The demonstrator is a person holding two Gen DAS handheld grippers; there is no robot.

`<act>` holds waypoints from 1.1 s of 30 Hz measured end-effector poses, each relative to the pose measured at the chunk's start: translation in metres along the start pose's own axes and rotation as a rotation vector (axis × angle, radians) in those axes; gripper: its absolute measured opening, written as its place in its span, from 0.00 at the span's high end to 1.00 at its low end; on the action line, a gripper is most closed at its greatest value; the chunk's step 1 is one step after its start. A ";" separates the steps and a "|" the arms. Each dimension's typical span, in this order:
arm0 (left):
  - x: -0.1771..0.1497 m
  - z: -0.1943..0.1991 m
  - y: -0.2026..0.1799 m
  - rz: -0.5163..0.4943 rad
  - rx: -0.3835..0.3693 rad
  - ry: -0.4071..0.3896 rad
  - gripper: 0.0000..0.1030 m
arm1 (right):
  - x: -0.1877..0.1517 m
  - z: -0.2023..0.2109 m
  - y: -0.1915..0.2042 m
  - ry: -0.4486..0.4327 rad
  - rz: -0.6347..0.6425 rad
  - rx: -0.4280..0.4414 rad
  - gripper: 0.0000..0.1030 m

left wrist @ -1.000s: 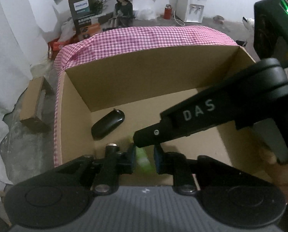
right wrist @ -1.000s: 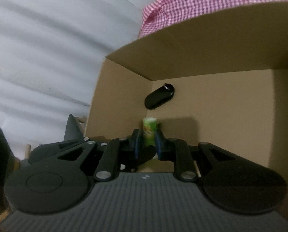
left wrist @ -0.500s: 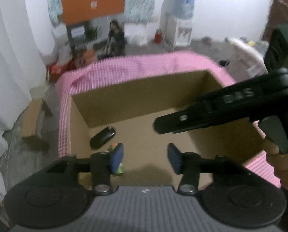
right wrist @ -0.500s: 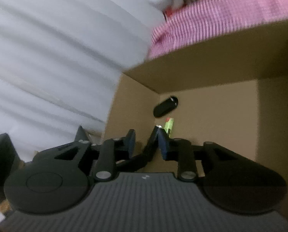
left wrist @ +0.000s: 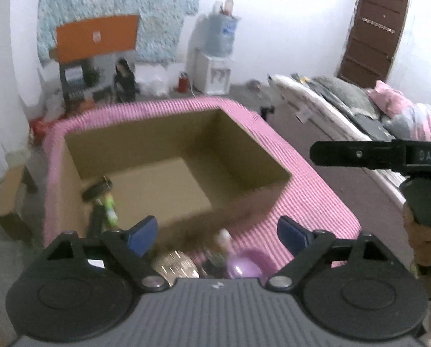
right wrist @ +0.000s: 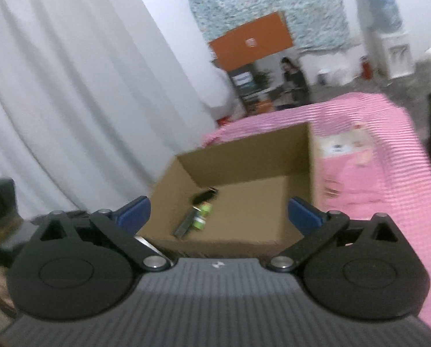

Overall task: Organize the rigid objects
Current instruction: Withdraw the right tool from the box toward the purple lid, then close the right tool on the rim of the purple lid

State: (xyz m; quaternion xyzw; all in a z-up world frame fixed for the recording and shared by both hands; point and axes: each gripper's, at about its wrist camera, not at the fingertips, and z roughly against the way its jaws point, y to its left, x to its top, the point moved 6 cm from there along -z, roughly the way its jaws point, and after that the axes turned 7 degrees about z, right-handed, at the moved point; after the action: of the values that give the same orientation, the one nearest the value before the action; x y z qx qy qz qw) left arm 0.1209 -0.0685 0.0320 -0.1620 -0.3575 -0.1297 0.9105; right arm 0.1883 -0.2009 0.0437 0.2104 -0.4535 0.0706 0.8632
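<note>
An open cardboard box [left wrist: 244,144] stands on a pink checked cloth [left wrist: 316,202]. Inside it, at the near left, lie a black oval object [left wrist: 97,189], a small green bottle [left wrist: 110,211] and a dark flat stick [right wrist: 185,222]; the right wrist view shows the box [right wrist: 244,150], the black object [right wrist: 204,195] and the bottle [right wrist: 202,215] too. My left gripper [left wrist: 218,232] is open and empty, raised over the box's near edge. My right gripper [right wrist: 218,209] is open and empty, above and in front of the box; it shows in the left wrist view [left wrist: 360,154] at the right.
On the cloth near the box's front lie a gold round thing [left wrist: 176,266], a purple round thing [left wrist: 244,266] and a small bottle [left wrist: 224,238], all blurred. A white curtain [right wrist: 85,86] hangs at the left. Bedding [left wrist: 360,110] lies at the right.
Both grippers opened and let go of the green bottle and the dark stick inside the box. Both then pulled up and back out of the box.
</note>
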 end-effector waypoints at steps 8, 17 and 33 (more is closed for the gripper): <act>-0.044 -0.009 -0.011 0.041 -0.029 0.038 0.07 | -0.035 0.026 -0.005 0.028 0.224 -0.298 0.01; -0.057 -0.017 -0.019 0.064 -0.061 0.032 0.00 | -0.060 0.051 -0.042 -0.024 0.085 -0.252 0.01; -0.082 -0.084 -0.055 -0.246 0.075 0.122 0.03 | -0.110 -0.040 -0.034 0.207 0.023 -0.103 0.06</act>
State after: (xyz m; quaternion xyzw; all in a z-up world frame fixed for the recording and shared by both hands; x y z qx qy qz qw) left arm 0.0946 -0.1414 -0.0723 -0.0747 -0.3232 -0.2363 0.9133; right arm 0.1651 -0.2067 -0.0761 0.1521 -0.3675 0.0786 0.9141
